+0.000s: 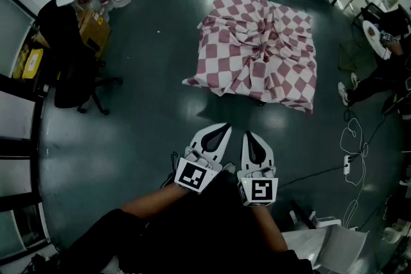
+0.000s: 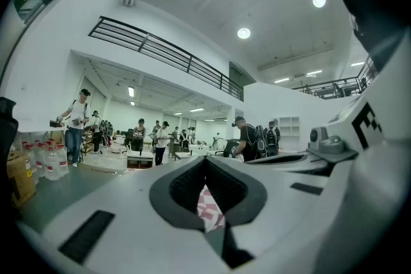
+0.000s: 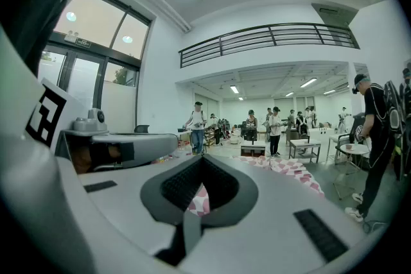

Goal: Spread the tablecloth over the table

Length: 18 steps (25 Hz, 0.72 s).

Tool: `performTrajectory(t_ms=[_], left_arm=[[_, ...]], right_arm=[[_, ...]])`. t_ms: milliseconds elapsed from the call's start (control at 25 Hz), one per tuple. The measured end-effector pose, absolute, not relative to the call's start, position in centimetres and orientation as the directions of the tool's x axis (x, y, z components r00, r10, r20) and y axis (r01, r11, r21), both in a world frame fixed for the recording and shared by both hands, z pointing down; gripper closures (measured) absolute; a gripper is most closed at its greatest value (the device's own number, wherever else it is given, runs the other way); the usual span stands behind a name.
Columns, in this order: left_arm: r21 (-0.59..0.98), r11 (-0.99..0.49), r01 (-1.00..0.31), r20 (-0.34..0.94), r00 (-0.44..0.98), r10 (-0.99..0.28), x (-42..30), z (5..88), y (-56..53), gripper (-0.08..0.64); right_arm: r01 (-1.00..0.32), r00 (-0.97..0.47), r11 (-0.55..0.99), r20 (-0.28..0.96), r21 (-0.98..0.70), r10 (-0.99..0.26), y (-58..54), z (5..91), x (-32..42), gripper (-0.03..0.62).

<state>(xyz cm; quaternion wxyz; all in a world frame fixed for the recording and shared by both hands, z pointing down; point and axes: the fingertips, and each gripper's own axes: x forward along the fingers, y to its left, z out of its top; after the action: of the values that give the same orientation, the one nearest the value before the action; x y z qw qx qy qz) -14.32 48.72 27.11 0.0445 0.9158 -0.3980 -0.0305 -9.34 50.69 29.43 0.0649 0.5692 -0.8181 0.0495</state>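
1. The red-and-white checked fabric tablecloth (image 1: 260, 51) lies draped over a table. It is gathered into a twisted knot of folds at its middle, and its edges hang down unevenly on all sides. It sits ahead of both sets of jaws and well apart from them.
2. The cloth is judged to be light, soft and limp. It should yield to a pull without resistance, crease readily, and slide over whatever is beneath it. Breakage is not a concern, though a single layer could slip out of a weak pinch.
3. Hold is best taken at the hem nearest the jaws, one corner for each gripper, with a fold of fabric pinched rather than a flat sheet. The central bunch is then expected to be drawn flat by pulling outward.
4. The tabletop is fully covered by the cloth and cannot be made out.
5. The left gripper (image 1: 218, 131) is held low, with its jaws pressed together on nothing. The checks seen through the gap behind the tips are only the distant cloth.
6. The right gripper (image 1: 250, 137) sits just beside it, its jaws likewise closed and empty, pointing toward the cloth.
7. Bare dark glossy floor (image 1: 148, 106) lies between the jaws and the table.
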Motion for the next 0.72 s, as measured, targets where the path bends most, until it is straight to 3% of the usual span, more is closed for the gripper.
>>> performTrajectory(t_ms=[320,720], left_arm=[[0.120,-0.639,-0.760,-0.018,0.642,-0.767,-10.7,27.6,50.2,0.549],[0.099,-0.623,-0.776,-0.004,0.626,-0.780,-6.5,28.8,51.7,0.549]], right_arm=[[-0.917,-0.393,0.379,0.121,-0.124,-0.911,52.1,29.8,-5.1,0.578],[-0.897,-0.434,0.421,0.085,-0.136,-0.897,54.2,30.8,0.8,0.577]])
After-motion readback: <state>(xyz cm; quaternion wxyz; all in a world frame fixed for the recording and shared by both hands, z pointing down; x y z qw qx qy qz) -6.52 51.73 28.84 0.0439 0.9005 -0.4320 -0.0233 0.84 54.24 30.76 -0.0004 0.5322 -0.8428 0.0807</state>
